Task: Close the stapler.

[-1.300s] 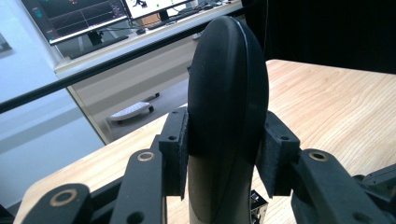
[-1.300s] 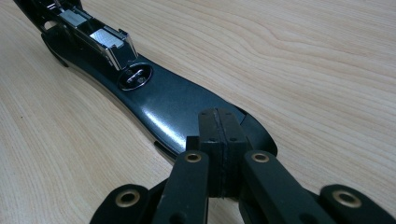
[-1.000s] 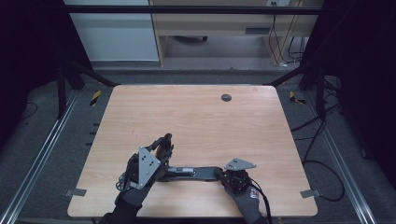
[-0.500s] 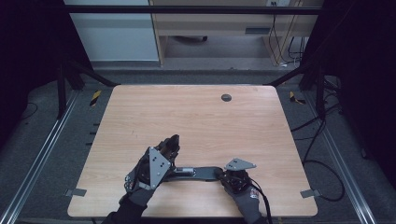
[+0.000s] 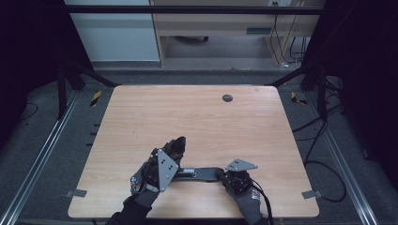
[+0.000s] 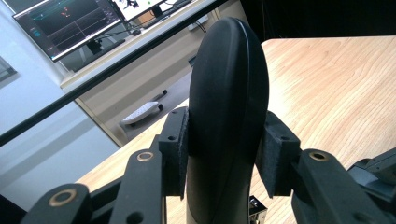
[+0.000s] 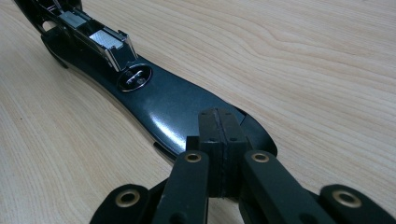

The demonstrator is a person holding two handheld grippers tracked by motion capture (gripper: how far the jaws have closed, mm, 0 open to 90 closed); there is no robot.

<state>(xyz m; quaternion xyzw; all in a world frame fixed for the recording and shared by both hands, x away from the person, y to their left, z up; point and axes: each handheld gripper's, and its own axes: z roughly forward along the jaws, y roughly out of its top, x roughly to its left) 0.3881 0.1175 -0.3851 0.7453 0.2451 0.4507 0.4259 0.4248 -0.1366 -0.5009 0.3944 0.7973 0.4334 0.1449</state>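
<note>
- Your left gripper [image 5: 174,146] is clamped on the stapler's black top arm [image 6: 228,112], which stands tilted up off the table; both pads [image 6: 177,149] press its sides.
- Your right gripper [image 7: 218,135] has its jaws shut flat together, tips resting on the front end of the stapler's base [image 7: 159,100].
- The base lies flat on the table [image 5: 197,117] near your edge, running left to right between your two hands; its metal staple channel [image 7: 100,39] is open to view at the far end.
- The table is pale wood-grain laminate with rounded corners; a small dark round cap [image 5: 227,98] sits near its far edge.
- Grey floor surrounds it, with metal rails [image 5: 42,154] along both sides and black frame struts at the far corners.
- Cables [image 5: 324,154] loop on the floor to your right.
- Behind the table stand a light cabinet and a wooden desk [image 5: 220,23]; the left gripper view catches lit monitors [image 6: 65,28] on a desk.
</note>
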